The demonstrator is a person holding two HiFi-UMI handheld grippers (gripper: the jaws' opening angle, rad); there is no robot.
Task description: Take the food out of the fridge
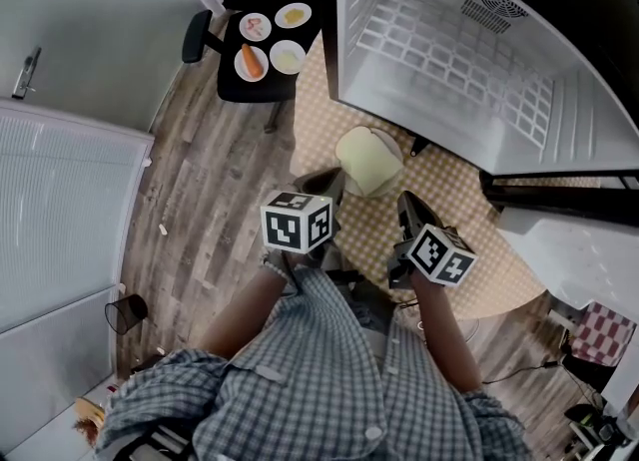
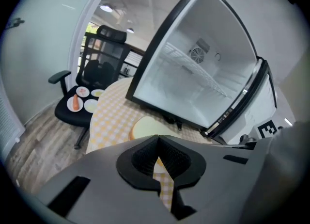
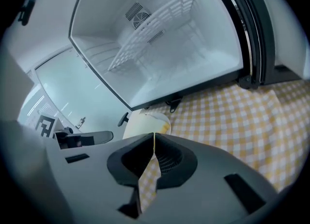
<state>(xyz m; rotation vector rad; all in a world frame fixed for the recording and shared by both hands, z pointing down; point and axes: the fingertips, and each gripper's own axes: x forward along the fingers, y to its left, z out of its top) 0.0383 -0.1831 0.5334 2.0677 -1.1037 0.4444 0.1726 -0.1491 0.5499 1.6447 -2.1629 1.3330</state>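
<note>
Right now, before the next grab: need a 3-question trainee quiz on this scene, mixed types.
1. True or false: food sits on the wire shelf in the fridge.
2. How many plates are on the black chair? A two, B four, C six.
3. Fill in: the bread slice lies on the ____ tablecloth, ahead of the left gripper and right gripper, both empty with jaws together.
Key: 1 false; 2 B; 3 checkered.
</note>
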